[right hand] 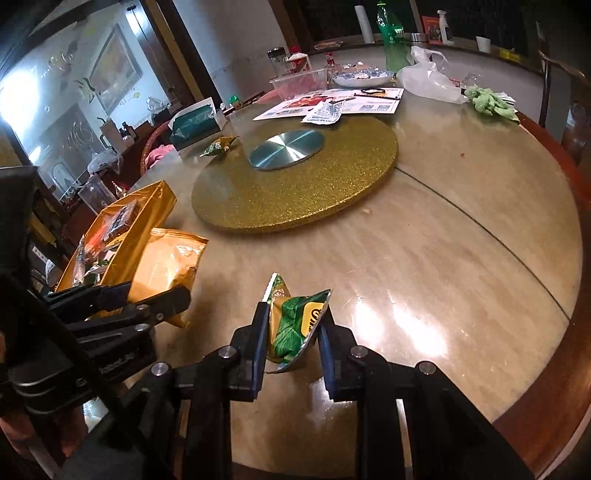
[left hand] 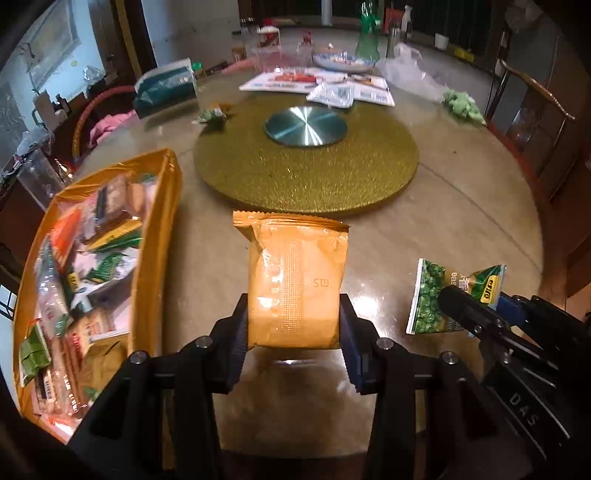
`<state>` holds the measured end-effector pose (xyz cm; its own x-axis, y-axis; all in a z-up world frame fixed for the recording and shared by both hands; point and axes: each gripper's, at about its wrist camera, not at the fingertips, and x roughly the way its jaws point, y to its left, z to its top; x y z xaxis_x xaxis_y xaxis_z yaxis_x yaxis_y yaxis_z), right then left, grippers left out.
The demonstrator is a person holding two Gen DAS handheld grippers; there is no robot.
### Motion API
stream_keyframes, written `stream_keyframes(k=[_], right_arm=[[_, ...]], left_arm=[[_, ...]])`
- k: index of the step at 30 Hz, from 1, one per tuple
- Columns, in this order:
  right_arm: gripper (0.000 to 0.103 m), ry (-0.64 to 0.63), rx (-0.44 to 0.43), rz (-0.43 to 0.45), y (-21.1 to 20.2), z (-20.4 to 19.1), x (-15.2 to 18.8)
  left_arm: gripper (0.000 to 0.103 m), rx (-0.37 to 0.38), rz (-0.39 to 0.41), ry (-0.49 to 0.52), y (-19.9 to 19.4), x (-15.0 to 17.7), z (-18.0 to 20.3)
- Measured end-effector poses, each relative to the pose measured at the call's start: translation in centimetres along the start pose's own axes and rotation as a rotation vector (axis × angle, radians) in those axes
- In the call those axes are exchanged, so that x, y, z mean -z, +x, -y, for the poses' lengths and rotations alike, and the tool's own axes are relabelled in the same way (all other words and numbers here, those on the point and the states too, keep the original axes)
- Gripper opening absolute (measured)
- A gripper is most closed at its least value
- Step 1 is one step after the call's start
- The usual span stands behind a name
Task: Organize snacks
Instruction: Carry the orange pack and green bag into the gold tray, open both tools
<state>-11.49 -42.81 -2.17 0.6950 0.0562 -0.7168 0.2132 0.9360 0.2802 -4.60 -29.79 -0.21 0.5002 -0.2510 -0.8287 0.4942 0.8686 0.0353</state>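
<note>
My left gripper (left hand: 293, 317) is shut on an orange snack packet (left hand: 295, 280), held above the round table (left hand: 461, 221) with its seam side up. The same orange packet (right hand: 166, 266) shows in the right wrist view, beside the gold box. To its left stands the gold box (left hand: 162, 236), full of several mixed snack packets. My right gripper (right hand: 293, 321) is shut on a green pea snack packet (right hand: 295, 325), crumpled between the pads. From the left wrist view that green packet (left hand: 428, 295) hangs at the lower right. Another small green packet (right hand: 219, 146) lies far off, left of the turntable.
A gold glitter turntable (left hand: 306, 173) with a metal disc (left hand: 306, 124) fills the table's middle. Papers (left hand: 317, 83), a blue-patterned bowl (left hand: 343, 61), a green bottle (left hand: 367, 33), a white plastic bag (left hand: 410, 72) and a green cloth (left hand: 463, 105) crowd the far side. A chair (left hand: 535, 88) stands at the right.
</note>
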Motion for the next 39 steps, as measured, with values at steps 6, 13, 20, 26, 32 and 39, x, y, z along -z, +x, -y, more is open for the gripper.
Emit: stream_keyframes(k=[6,13,20,26,32,39], right_arm=[[0.024,-0.008,-0.028,0.036,-1.4,-1.4,-0.1],[0.024,-0.067,-0.103,0.073,-3.1,-5.2,-0.8],[0.024,-0.128,-0.173,0.054,-2.4,-9.8,-1.1],[0.024,-0.193,-0.195,0.027,-1.0,-13.7,-1.4],[0.024,-0.273,-0.18,0.007,0.4,-18.0,-1.7],[0.024,-0.349,-0.166,-0.015,2.2,-22.1,-1.7]], left_arm=[[0.046,-0.052,0.067,-0.027,-3.0,0.6,-1.6],[0.046,-0.121,0.127,-0.102,-6.2,1.7,-5.5],[0.046,-0.15,0.135,-0.176,-7.2,3.0,-9.6],[0.046,-0.165,0.143,-0.253,-8.2,3.9,-14.2],[0.046,-0.198,0.157,-0.317,-8.5,4.9,-18.9],[0.046,-0.219,0.14,-0.36,-7.7,5.2,-21.8]])
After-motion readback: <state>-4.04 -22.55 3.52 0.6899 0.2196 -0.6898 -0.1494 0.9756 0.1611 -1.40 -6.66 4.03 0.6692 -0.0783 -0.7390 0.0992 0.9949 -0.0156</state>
